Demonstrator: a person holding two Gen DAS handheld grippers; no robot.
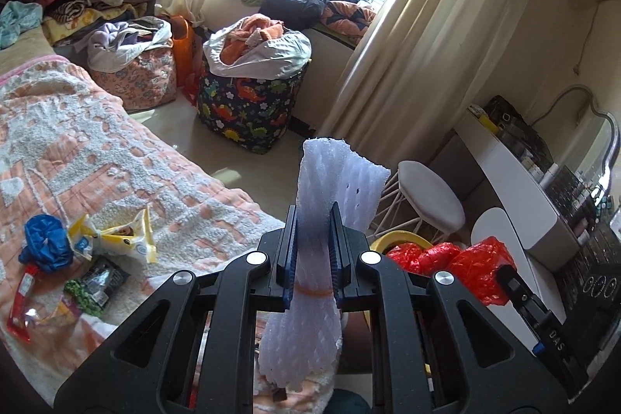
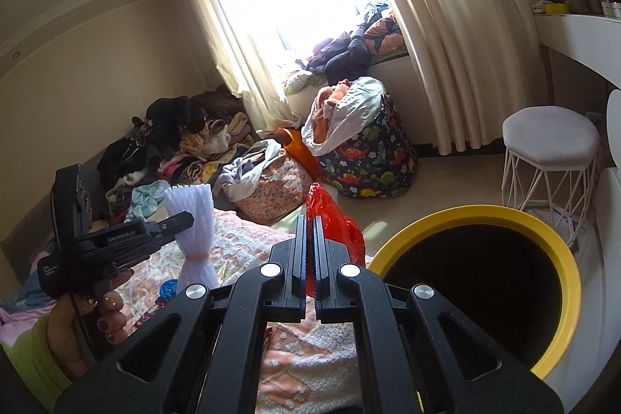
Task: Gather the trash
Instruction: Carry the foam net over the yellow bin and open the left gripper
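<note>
Wrapper pile (image 1: 77, 258) on bed: left wrist view only.

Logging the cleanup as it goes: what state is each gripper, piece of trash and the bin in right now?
left gripper: shut on the white foam net, lifted off the bed.
right gripper: shut on the red plastic bag.
yellow-rimmed bin: open, nothing visible in its dark inside.
wrappers and blue bag: lying on the bedspread, uncollected.
</note>
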